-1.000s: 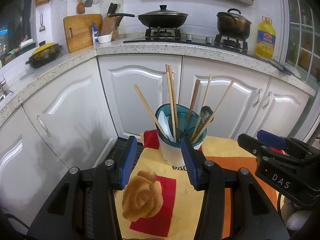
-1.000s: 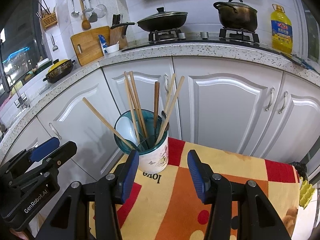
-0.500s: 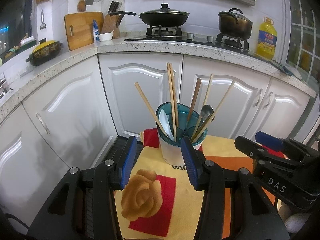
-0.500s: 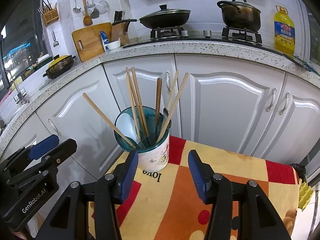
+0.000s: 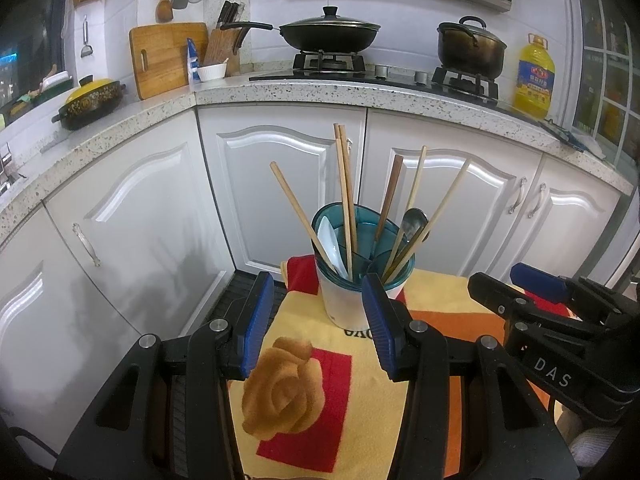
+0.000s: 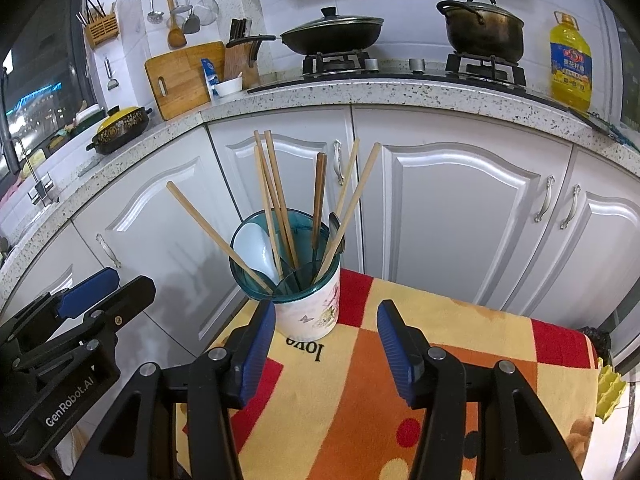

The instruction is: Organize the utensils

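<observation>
A white utensil holder with a teal rim (image 5: 348,304) (image 6: 310,312) stands on a yellow, red and orange cloth (image 5: 320,396) (image 6: 460,352). In it stand several wooden chopsticks (image 5: 345,188) (image 6: 276,196), a white spoon (image 5: 330,240) (image 6: 252,246) and a metal spoon (image 5: 414,220). My left gripper (image 5: 316,314) (image 6: 106,286) is open just short of the holder, nothing between its blue pads. My right gripper (image 6: 326,322) (image 5: 510,286) is open too, aimed a little to the holder's right and holding nothing.
White cabinet doors (image 5: 280,184) (image 6: 460,208) run behind the table under a speckled counter (image 5: 320,88). On it sit a lidded wok (image 5: 330,34), a dark pot (image 5: 470,46), an oil bottle (image 5: 534,74), a cutting board (image 5: 164,56) and a yellow casserole (image 5: 90,98).
</observation>
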`<state>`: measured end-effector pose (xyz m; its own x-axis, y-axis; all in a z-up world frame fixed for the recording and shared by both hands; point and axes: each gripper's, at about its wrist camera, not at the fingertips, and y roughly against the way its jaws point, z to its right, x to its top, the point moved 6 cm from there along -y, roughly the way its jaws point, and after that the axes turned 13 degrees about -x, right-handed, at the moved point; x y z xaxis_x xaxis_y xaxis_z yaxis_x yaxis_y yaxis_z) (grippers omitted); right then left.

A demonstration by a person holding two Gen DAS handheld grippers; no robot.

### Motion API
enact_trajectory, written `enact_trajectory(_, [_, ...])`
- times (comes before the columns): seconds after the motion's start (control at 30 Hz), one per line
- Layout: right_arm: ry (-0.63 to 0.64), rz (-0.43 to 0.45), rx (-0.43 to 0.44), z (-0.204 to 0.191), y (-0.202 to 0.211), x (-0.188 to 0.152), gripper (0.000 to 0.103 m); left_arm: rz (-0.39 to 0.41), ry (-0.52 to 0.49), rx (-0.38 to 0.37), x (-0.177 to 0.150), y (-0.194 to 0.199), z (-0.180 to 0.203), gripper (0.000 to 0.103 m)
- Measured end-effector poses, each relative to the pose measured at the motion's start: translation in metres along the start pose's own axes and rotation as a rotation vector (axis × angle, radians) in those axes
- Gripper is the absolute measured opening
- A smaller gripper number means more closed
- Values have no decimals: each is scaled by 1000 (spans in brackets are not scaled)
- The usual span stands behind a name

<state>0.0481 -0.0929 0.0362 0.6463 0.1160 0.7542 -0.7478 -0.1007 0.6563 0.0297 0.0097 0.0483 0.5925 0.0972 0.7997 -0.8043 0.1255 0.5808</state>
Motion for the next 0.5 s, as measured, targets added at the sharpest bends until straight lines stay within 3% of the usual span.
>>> enact_trajectory(0.5, [1, -12, 1, 2, -3, -3, 52, -9, -2, -6, -2, -1, 1, 45])
